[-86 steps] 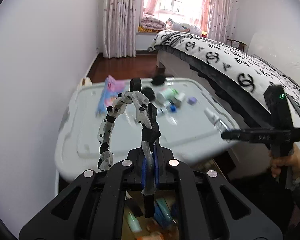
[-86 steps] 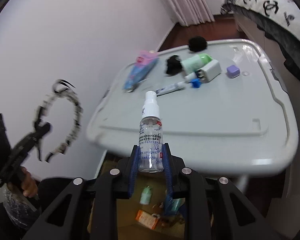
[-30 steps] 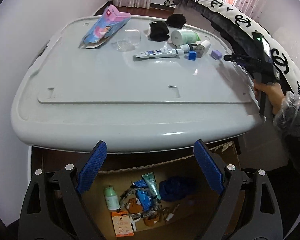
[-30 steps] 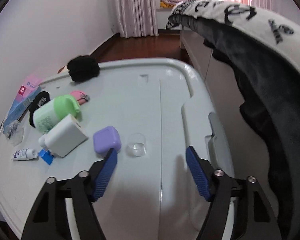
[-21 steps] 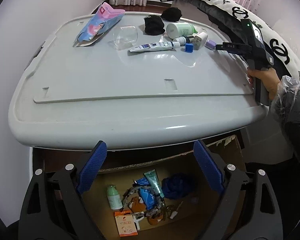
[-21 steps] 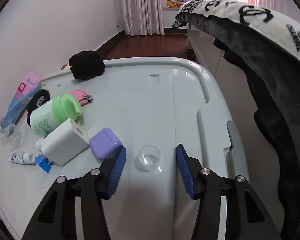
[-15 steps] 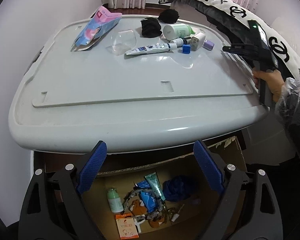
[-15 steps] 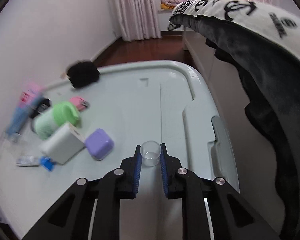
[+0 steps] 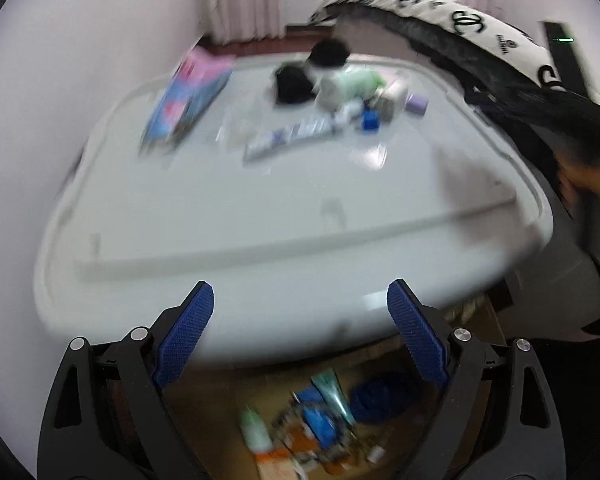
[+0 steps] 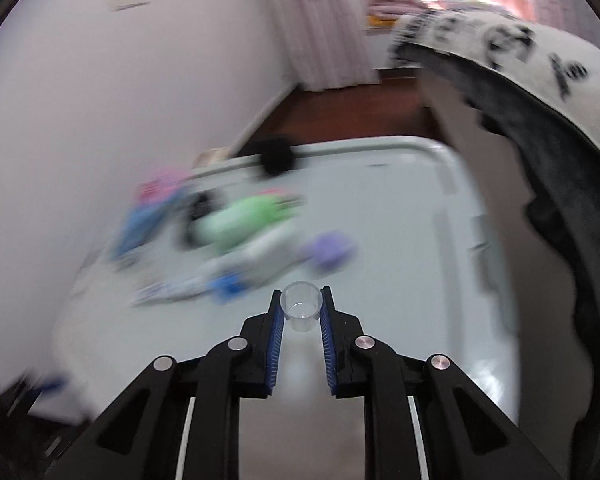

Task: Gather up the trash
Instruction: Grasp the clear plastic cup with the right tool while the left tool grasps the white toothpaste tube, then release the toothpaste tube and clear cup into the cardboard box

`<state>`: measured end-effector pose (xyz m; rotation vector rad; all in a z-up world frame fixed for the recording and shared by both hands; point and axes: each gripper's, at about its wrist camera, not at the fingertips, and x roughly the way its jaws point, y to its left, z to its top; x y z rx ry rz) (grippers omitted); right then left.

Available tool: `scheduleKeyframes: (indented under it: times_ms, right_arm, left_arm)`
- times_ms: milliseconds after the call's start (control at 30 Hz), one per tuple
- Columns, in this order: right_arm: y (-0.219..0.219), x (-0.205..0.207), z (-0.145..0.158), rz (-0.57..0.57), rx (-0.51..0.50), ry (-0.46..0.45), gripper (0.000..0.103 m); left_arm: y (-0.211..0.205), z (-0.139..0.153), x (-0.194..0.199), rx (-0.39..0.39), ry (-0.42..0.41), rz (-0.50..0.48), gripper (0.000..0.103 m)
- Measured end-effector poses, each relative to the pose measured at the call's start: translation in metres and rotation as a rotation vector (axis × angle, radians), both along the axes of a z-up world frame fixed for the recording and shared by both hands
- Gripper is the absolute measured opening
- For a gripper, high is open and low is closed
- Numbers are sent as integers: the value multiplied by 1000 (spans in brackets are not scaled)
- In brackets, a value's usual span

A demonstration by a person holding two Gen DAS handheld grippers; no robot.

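My right gripper (image 10: 301,306) is shut on a small clear plastic cap (image 10: 301,311) and holds it above the grey lid (image 10: 400,280). Blurred on the lid lie a green bottle (image 10: 244,220), a purple case (image 10: 328,254), a white tube (image 10: 176,290) and a pink-blue packet (image 10: 148,216). My left gripper (image 9: 300,332) is open and empty at the lid's near edge (image 9: 260,280), above a cardboard box (image 9: 204,408) that holds collected trash (image 9: 312,428). The same clutter shows at the lid's far side in the left wrist view (image 9: 332,108).
A bed with a black-and-white cover (image 9: 480,40) runs along the right of the lid. A white wall (image 10: 100,100) is on the left. A black fluffy item (image 10: 274,156) lies at the lid's far edge. Both views are motion-blurred.
My right gripper closed on the clear cap and has lifted it off the lid, swinging left. My left gripper stays open and has tilted up toward the lid.
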<state>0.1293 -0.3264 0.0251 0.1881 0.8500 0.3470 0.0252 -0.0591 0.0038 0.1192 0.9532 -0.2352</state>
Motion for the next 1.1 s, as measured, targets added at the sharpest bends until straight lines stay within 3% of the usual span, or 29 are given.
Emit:
scheduleKeyframes:
  times_ms: [167,333,467,500,533,600,633,900,1100]
  right_arm:
    - [46,-78,39,122,0,-80,18]
    - [42,-106,51,79,102,-114,18]
    - [35,-96,41,56,140,-68,18]
    - [34,-93,39,52,155,-55,18]
    - [33,-91,38,53,171,-48,18]
    - [34,-87,37,51,177,-43,18]
    - [35,-86,38,54,175,-44,18]
    - [46,-84,34,76,163,-39,20]
    - [62,-91,29,108,134,-26,20]
  left_arm:
    - [-32,1,59,143,-101,-174,86]
    - [-58,-24,112,200,-88,-353,86]
    - [-63,-38,154,166,-26,-416,85]
    - [-62,-44,162,150,5,-419,72]
    - [-55,-48,171,63,45,-433,66]
    - [-47,-46,174,30,29,-395,31]
    - [-44,-44,172,13,29,-392,25]
    - [-2,-21,130,-167,31,-184,21]
    - [16,20,59,-131,-34,-81,21]
